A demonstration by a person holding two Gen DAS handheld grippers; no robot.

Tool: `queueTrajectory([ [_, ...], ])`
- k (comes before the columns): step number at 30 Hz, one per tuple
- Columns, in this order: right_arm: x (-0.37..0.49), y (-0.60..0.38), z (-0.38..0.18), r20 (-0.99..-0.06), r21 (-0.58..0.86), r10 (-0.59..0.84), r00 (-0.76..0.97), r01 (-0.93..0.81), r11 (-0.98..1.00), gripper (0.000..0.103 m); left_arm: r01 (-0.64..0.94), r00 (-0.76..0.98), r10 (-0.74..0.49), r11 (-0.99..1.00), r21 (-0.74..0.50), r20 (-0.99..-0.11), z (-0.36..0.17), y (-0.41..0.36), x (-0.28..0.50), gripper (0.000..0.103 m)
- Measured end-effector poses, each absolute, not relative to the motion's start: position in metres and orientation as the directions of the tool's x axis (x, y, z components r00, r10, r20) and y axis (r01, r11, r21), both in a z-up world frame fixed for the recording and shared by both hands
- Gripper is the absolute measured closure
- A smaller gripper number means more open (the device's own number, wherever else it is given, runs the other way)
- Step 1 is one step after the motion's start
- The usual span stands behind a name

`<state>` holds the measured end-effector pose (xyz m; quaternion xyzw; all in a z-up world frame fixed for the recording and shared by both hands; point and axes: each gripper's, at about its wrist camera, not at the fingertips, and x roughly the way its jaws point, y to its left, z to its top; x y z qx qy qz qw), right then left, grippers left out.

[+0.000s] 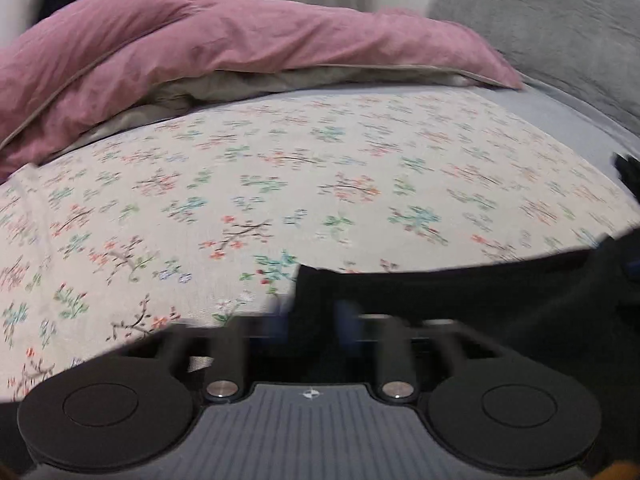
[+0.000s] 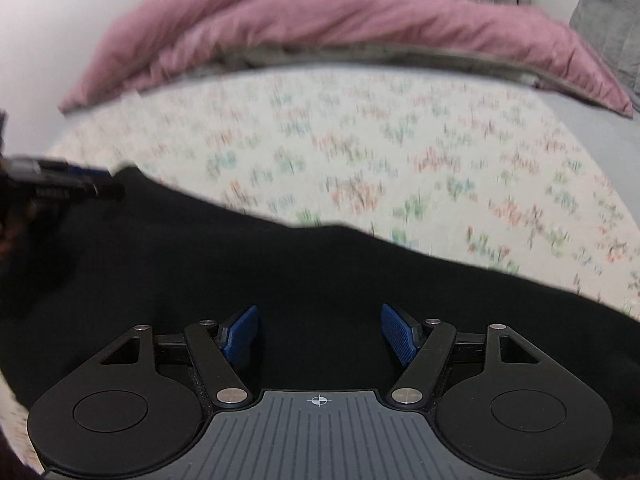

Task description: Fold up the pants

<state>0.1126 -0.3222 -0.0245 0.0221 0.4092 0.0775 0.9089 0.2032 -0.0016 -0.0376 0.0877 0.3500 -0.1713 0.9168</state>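
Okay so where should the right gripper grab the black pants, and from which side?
Judging by the right wrist view, take the black pants at their far edge, which lies flat along the floral sheet. The right gripper is open above the cloth; reach forward, then come down so one finger slides beneath that edge.

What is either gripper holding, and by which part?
Right gripper: nothing; its jaws are open over the black pants. Left gripper: too blurred to tell, though it sits at the pants' edge.
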Motion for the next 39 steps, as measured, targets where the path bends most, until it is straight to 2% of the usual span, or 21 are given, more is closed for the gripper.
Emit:
queueTrajectory([
  [1, 0.112, -0.322, -0.027, -0.735, 0.097, 0.159, 0.659, -0.13, 0.987, 0.029, 0.344, 0.704, -0.245, 0.939, 0.018, -0.666, -0.039, 0.0, 0.202, 0.061],
  [4, 0.108, -0.322, -0.031, -0.721, 0.081, 0.166, 0.673, -0.157, 0.984, 0.028, 0.279, 0.77, -0.214, 0.96, 0.015, -0.602, -0.031, 0.003, 0.19, 0.067],
  [8, 0.104, -0.326, -0.033, -0.704, 0.092, 0.181, 0.687, -0.165, 0.982, 0.028, 0.211, 0.828, -0.197, 0.977, -0.033, -0.526, -0.018, 0.021, 0.182, 0.067],
  [10, 0.1, -0.327, -0.034, -0.693, 0.09, 0.185, 0.697, -0.17, 0.981, 0.028, 0.2, 0.824, -0.18, 0.979, -0.021, -0.537, -0.024, 0.021, 0.184, 0.067],
  [13, 0.098, -0.325, -0.034, -0.682, 0.081, 0.179, 0.709, -0.17, 0.982, 0.027, 0.198, 0.784, -0.15, 0.98, 0.014, -0.602, -0.045, 0.013, 0.2, 0.066],
  [16, 0.1, -0.323, -0.032, -0.683, 0.077, 0.174, 0.709, -0.168, 0.983, 0.027, 0.186, 0.786, -0.147, 0.982, 0.004, -0.601, -0.042, 0.013, 0.202, 0.057],
  [19, 0.099, -0.324, -0.028, -0.68, 0.07, 0.152, 0.717, -0.143, 0.987, 0.026, 0.182, 0.79, -0.155, 0.983, -0.015, -0.593, -0.029, 0.018, 0.192, 0.039],
  [23, 0.1, -0.327, -0.023, -0.65, 0.068, 0.138, 0.747, -0.124, 0.99, 0.029, 0.213, 0.794, -0.176, 0.977, -0.005, -0.581, -0.021, 0.024, 0.171, 0.029],
  [26, 0.11, -0.327, -0.021, -0.632, 0.066, 0.117, 0.766, -0.098, 0.993, 0.031, 0.228, 0.776, -0.179, 0.974, 0.003, -0.605, -0.027, 0.03, 0.164, 0.028],
  [30, 0.138, -0.323, -0.034, -0.661, 0.025, 0.058, 0.748, -0.055, 0.998, 0.032, 0.219, 0.767, -0.16, 0.976, 0.019, -0.622, -0.027, 0.039, 0.153, 0.025],
  [34, 0.142, -0.325, -0.03, -0.66, 0.076, 0.009, 0.751, 0.055, 0.996, 0.033, 0.176, 0.777, -0.159, 0.984, -0.032, -0.609, -0.011, 0.059, 0.127, 0.013],
  [39, 0.113, -0.3, -0.011, -0.631, 0.128, 0.127, 0.765, -0.058, 0.99, 0.032, 0.099, 0.78, -0.12, 0.993, -0.068, -0.614, 0.002, 0.089, 0.095, 0.009],
])
